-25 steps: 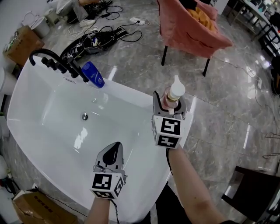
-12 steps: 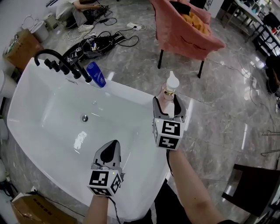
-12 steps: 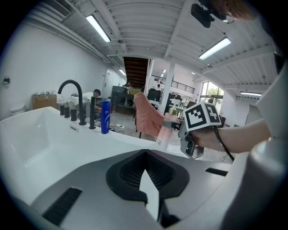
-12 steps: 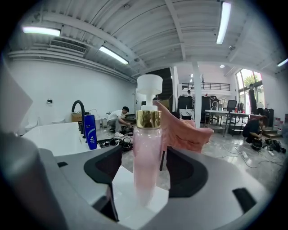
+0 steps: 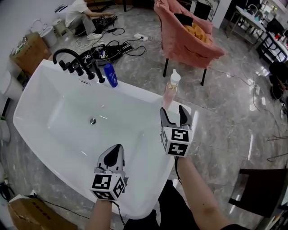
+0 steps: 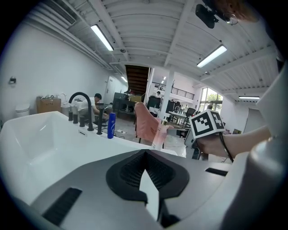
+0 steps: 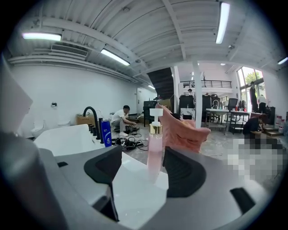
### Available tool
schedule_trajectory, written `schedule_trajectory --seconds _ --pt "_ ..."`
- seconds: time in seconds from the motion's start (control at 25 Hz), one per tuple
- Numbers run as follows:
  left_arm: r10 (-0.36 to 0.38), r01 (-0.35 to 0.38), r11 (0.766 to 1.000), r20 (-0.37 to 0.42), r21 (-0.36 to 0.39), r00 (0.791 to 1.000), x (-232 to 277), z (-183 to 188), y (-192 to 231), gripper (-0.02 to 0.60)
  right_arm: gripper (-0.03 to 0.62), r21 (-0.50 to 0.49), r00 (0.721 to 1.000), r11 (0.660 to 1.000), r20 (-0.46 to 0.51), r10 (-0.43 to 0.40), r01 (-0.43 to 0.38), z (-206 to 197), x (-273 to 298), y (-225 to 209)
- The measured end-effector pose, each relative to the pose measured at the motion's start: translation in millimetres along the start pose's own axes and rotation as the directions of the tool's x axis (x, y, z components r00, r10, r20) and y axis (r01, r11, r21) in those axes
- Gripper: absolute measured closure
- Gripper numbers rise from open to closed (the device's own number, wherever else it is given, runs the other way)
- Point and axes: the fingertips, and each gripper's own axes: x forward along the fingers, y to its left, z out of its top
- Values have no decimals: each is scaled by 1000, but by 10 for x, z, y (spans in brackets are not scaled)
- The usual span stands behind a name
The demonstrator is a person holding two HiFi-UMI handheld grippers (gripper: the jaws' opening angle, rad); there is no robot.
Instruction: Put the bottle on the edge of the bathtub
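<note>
A pink bottle (image 5: 169,93) with a white cap stands upright on the far right corner of the white bathtub's rim (image 5: 135,92). My right gripper (image 5: 173,115) is just behind the bottle, open, its jaws clear of it. In the right gripper view the bottle (image 7: 155,143) stands beyond the spread jaws of the right gripper (image 7: 144,168), and nothing is between them. My left gripper (image 5: 115,152) hovers over the tub's near side, shut and empty. The left gripper view shows the left gripper (image 6: 144,175) with its jaws together and the bottle (image 6: 158,137) far off.
A blue bottle (image 5: 110,74) stands on the rim beside the black faucet (image 5: 74,63). On the marble floor beyond the tub are a pink draped chair (image 5: 186,38), tangled cables (image 5: 112,47), a cardboard box (image 5: 27,51) and a seated person (image 5: 83,11). A dark stool (image 5: 261,193) stands at the lower right.
My right gripper let go of the pink bottle and drew back toward me. The bottle stays standing on the rim. The left gripper kept its place.
</note>
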Motion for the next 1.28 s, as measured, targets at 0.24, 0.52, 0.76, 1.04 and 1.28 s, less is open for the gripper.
schedule_trajectory --seconds 0.24,0.52,0.76,1.04,1.28 --pt "-5 5 1000 45 -3 999 -819 201 -141 566 293 -14 999 1000 43 10 -9 434 -729 132" --pt "-52 50 998 66 36 996 -1844 333 -403 566 314 -6 996 999 69 51 -51 801 -1846 461" --pt "-88 88 996 51 14 995 -2364 327 -536 566 404 0 998 999 42 54 -54 786 -2615 649" --pt "-130 129 991 40 15 991 -2661 342 -771 566 553 21 996 996 15 92 -92 696 -3215 756" --pt "-161 158 986 58 51 985 -2898 365 -1169 566 576 -7 990 991 41 132 -132 683 -3744 685"
